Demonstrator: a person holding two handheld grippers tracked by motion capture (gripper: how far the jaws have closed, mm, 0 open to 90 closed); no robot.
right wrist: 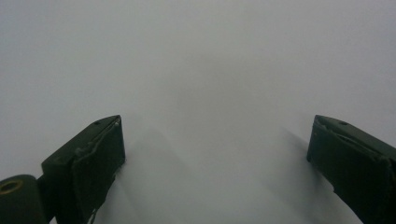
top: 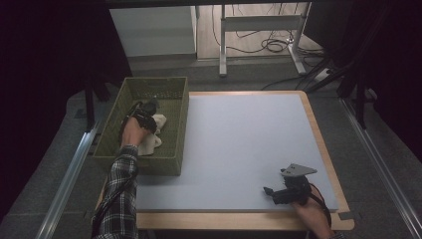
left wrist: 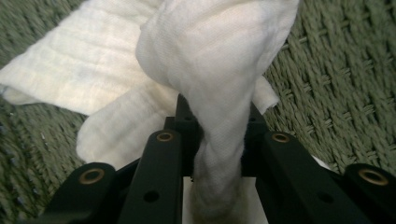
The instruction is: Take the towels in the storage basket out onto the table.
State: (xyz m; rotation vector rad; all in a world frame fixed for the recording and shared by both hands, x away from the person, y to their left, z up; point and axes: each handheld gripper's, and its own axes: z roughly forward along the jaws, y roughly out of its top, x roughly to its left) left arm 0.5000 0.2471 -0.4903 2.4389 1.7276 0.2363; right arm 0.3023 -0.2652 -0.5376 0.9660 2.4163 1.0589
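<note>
Cloth (left wrist: 205, 70), white and crumpled, lies in the green woven basket (top: 175, 99) at the left edge of the table (top: 239, 139), and a fold of it runs up between the jaws of the left gripper (left wrist: 218, 140). In the left gripper view the two black jaws stand close on either side of that bunched fold and pinch it, while the rest of the cloth spreads out over the basket's woven floor beyond them. From the high view the left gripper (top: 144, 117) is down inside the basket, pointing away from the person, with the plaid sleeve (top: 119, 189) reaching over the near wall of the basket. The right gripper (top: 272, 191) rests low over the pale table top near the front right corner, well apart from the basket and the cloth, with its grey three-cornered plate on top. In the right gripper view (right wrist: 215, 154) its jaws stand wide apart with only bare table top between them, gripping nothing.
</note>
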